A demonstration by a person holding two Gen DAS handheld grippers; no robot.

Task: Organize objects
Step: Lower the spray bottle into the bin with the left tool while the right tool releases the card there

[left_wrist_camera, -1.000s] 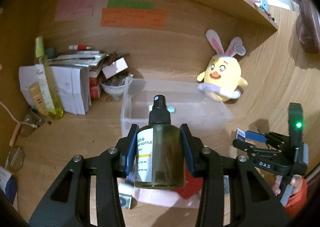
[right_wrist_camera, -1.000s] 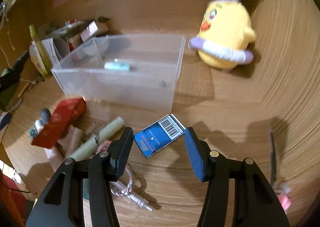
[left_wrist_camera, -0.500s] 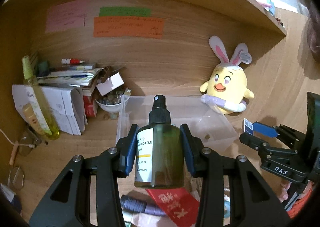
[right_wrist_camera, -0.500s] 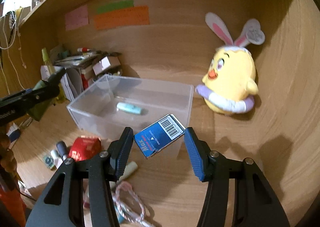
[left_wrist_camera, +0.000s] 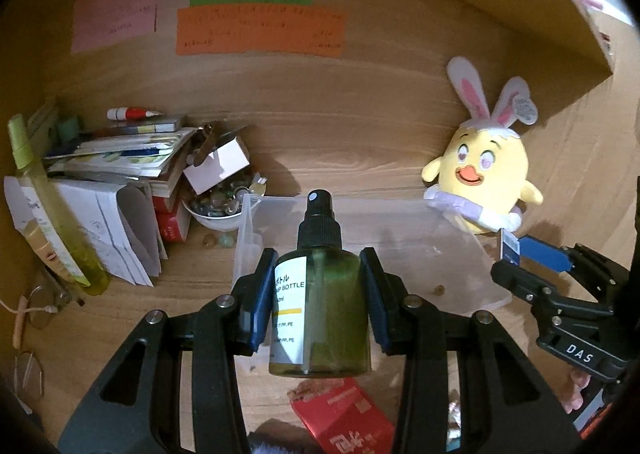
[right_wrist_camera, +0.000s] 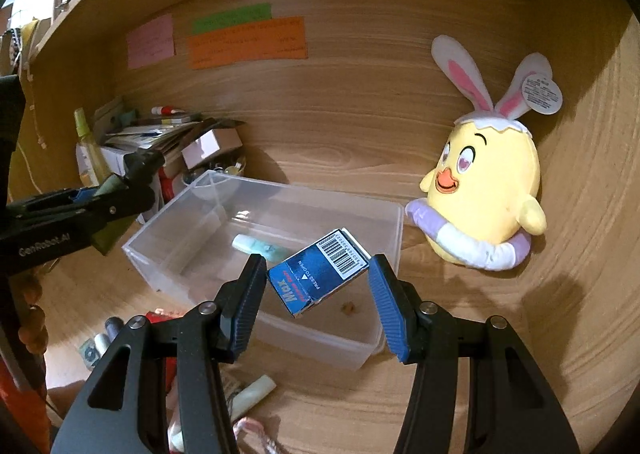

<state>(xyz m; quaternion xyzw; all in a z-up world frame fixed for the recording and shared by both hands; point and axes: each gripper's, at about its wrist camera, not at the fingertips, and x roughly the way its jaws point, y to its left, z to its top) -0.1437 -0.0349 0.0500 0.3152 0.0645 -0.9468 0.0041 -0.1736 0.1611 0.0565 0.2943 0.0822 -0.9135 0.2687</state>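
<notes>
In the left wrist view, the left gripper [left_wrist_camera: 318, 296] pinched an upright dark-green plastic spray bottle with a black pump cap [left_wrist_camera: 319, 290] at centre frame, pads pressing on both its sides, in front of a clear plastic bin [left_wrist_camera: 460, 254]. The right gripper [left_wrist_camera: 516, 254] showed at the right edge.

In the right wrist view, the right gripper [right_wrist_camera: 318, 290] clamped a tilted blue cardboard box with a barcode [right_wrist_camera: 318, 270] by its corners at lower centre, above the bin [right_wrist_camera: 388, 214], where a pale mint tube [right_wrist_camera: 258, 246] lay. A yellow chick plush with rabbit ears [right_wrist_camera: 486, 190] sat at right.
</notes>
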